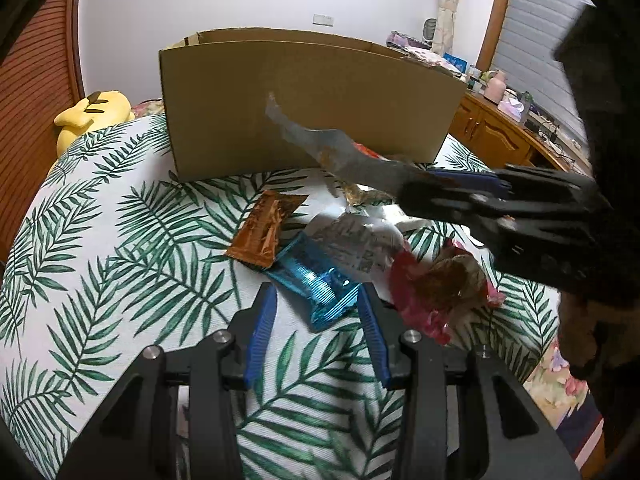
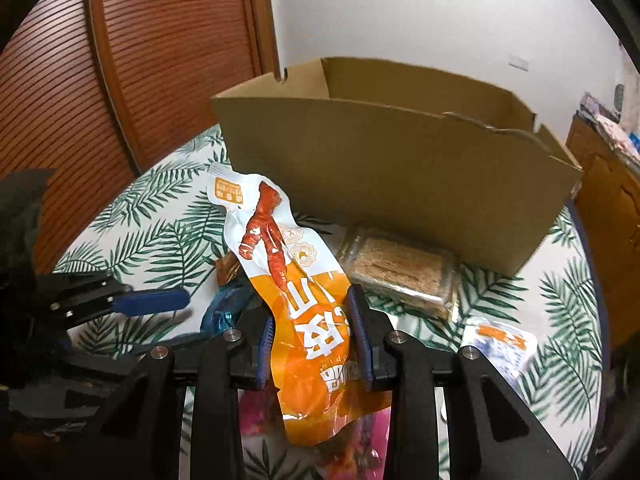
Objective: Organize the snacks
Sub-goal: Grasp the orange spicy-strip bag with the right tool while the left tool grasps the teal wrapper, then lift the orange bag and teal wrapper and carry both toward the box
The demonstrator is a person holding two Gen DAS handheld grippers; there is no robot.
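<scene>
My right gripper (image 2: 314, 312) is shut on an orange and white snack packet (image 2: 304, 292) and holds it above the table in front of the open cardboard box (image 2: 400, 168). The left wrist view shows that packet's silver back (image 1: 340, 156) in the right gripper (image 1: 416, 186), before the box (image 1: 304, 100). My left gripper (image 1: 320, 304) is open, its fingers either side of a blue foil packet (image 1: 316, 280) on the leaf-print cloth (image 1: 120, 240). Beside it lie a brown packet (image 1: 266, 232), a white packet (image 1: 360, 244) and a red packet (image 1: 436, 288).
A clear-wrapped cake (image 2: 400, 272) lies against the box front, and a white and orange packet (image 2: 500, 340) lies at right. A yellow plush toy (image 1: 92, 112) sits far left. A wooden cabinet (image 1: 504, 128) with clutter stands at right. A slatted wooden door (image 2: 140, 60) is behind.
</scene>
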